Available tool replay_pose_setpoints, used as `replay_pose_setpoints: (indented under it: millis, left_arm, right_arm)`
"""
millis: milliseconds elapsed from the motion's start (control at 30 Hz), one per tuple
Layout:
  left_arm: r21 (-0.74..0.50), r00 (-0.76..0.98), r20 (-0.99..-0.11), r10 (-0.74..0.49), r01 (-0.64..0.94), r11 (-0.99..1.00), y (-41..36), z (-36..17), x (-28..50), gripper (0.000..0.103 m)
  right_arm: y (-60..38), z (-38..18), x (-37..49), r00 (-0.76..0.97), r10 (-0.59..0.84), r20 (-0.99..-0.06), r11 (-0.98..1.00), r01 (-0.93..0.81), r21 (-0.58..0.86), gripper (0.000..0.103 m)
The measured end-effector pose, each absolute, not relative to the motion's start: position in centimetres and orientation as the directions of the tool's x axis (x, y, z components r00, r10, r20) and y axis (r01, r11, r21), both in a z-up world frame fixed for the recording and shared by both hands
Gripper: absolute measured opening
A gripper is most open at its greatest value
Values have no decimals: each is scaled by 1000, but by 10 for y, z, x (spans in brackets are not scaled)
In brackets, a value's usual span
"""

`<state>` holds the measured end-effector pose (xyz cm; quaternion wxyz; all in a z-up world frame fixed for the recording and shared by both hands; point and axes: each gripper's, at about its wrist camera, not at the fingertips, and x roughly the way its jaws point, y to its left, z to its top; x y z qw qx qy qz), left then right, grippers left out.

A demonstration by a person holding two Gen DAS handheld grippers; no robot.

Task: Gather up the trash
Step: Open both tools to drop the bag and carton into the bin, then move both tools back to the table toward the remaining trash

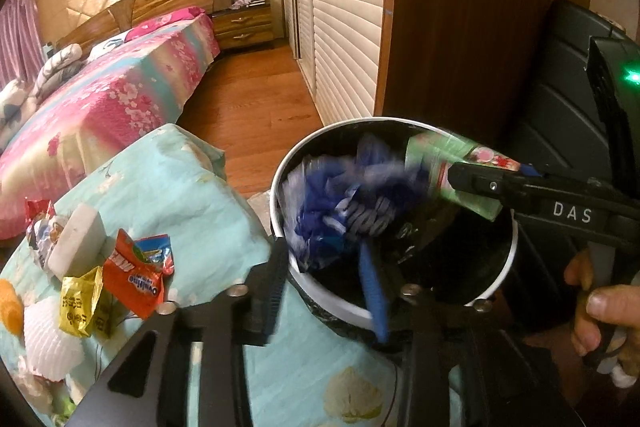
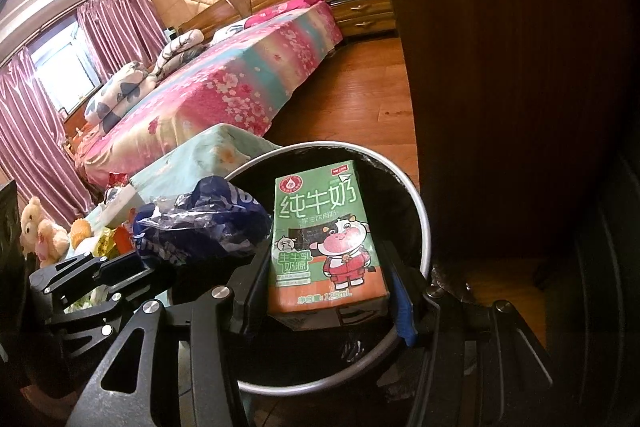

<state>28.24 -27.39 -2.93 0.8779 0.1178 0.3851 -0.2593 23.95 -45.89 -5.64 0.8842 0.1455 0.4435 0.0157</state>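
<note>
A round trash bin [image 1: 502, 277] with a white rim and black liner stands beside the table; it also shows in the right wrist view [image 2: 422, 211]. My left gripper [image 1: 326, 263] is over the bin, with a crumpled blue plastic bag [image 1: 340, 203] between its fingers; the bag looks blurred. The bag also shows in the right wrist view [image 2: 200, 223]. My right gripper [image 2: 332, 287] is shut on a green milk carton [image 2: 324, 239] and holds it over the bin; the carton also shows in the left wrist view [image 1: 452, 159].
On the light blue flowered tablecloth [image 1: 168, 195] lie an orange wrapper [image 1: 136, 275], a gold wrapper [image 1: 82, 303], a white block [image 1: 78, 239] and white foam netting [image 1: 50, 339]. A bed [image 1: 100, 99], a wardrobe [image 1: 344, 7] and a dark case [image 1: 560, 107] stand around.
</note>
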Motion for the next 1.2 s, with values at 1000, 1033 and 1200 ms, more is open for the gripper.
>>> replay_pose_setpoints:
  millis: [1000,1033,1200]
  left_arm:
    - [-124,656,-704,-270,261,957,-101,-21,183,63]
    - [-125,659,-704,-265,253,959,-96,-21,180,64]
    - [-113,673,-703,-229,212,971,-71,-20,163,64]
  right_arm:
    - [-343,-49,198,596,328,-733,929,-62,366,89]
    - [-338,-50,198,591,334,-735,928,-70,366,89]
    - [-309,-55,193,570,358,-740,924,-104,367,89]
